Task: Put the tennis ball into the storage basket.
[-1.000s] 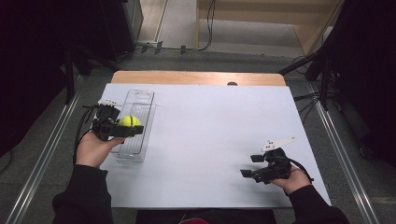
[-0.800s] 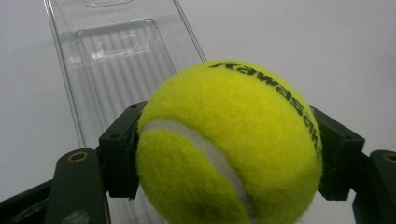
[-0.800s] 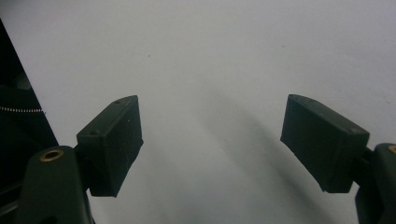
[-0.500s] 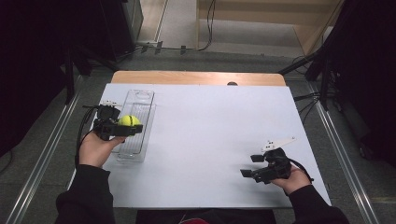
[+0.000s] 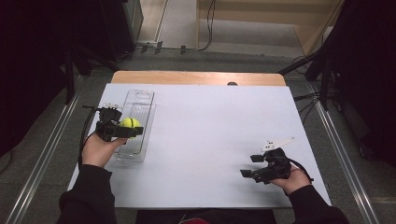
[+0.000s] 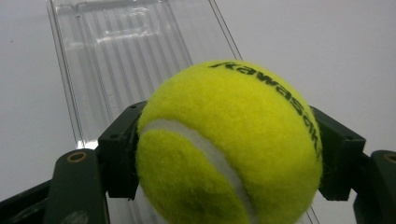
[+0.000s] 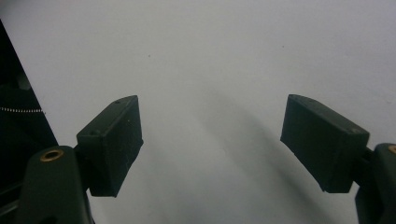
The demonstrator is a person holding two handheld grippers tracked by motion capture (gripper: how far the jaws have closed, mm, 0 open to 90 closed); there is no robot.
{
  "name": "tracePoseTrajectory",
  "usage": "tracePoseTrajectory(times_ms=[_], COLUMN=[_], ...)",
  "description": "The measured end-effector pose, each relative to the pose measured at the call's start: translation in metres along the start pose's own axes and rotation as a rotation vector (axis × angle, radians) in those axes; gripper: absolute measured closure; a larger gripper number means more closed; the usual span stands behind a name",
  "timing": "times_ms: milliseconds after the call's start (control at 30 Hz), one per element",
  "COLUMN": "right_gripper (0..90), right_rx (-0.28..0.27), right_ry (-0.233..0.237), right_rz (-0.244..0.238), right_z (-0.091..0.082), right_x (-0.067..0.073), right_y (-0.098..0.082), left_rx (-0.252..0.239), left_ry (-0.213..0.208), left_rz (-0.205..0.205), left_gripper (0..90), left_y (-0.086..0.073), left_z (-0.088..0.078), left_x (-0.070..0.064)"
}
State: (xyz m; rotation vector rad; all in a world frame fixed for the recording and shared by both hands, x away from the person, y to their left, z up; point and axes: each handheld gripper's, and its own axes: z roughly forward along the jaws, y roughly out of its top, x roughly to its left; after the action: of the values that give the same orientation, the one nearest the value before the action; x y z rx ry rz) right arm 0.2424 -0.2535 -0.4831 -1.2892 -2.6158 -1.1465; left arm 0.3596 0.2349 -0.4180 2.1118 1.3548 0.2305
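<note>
Round yellow tennis ball, so no real long axis to speak of; black brand lettering curving over the top right side and the white seam running diagonally from left down toward bottom centre in the left gripper view. Pinched in the left tool, one black jaw pressing each side of the felt, ball bulging up and forward past the jaws. Sitting right over the clear plastic tray, about halfway along its length in the high view; can't tell whether touching the tray floor or held just above it. Tray long and narrow with a ribbed bottom, lying lengthwise away from the person on the left part of the table. Right tool well apart on the near right side, jaws spread wide with nothing between, just bare white tabletop under them. White sheet covering the table, strip of wood showing along the far edge. Grey floor around, metal rails down both sides, cables at the back, dark gear on both sides.
</note>
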Motion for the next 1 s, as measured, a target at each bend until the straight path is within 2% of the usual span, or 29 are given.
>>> tracePoseTrajectory(times_ms=[267,433,533,667,1000], right_gripper=[18.5,18.5,18.5,18.5,18.5], right_rx=[0.0,0.001,0.001,0.0,-0.003], right_ry=[-0.001,0.0,0.0,0.0,0.002], right_rz=[0.0,0.001,0.0,0.0,0.001], right_z=[0.0001,0.0003,0.0002,0.0002,-0.0001], right_x=[0.0,0.0001,0.0001,0.0,-0.0001], right_y=[0.0,0.0001,0.0,0.0001,-0.0001], left_rx=[0.001,0.007,-0.009,-0.025,-0.024], left_ry=[0.001,0.001,-0.012,-0.022,-0.012], left_rz=[-0.018,-0.015,-0.033,-0.027,-0.019], left_gripper=[25.8,25.4,24.5,24.1,22.2], left_y=[-0.0016,-0.0023,-0.0024,-0.0014,0.0007], left_z=[0.0027,0.0047,0.0044,0.0013,-0.0024], left_x=[0.0035,0.0053,0.0066,0.0066,0.0034])
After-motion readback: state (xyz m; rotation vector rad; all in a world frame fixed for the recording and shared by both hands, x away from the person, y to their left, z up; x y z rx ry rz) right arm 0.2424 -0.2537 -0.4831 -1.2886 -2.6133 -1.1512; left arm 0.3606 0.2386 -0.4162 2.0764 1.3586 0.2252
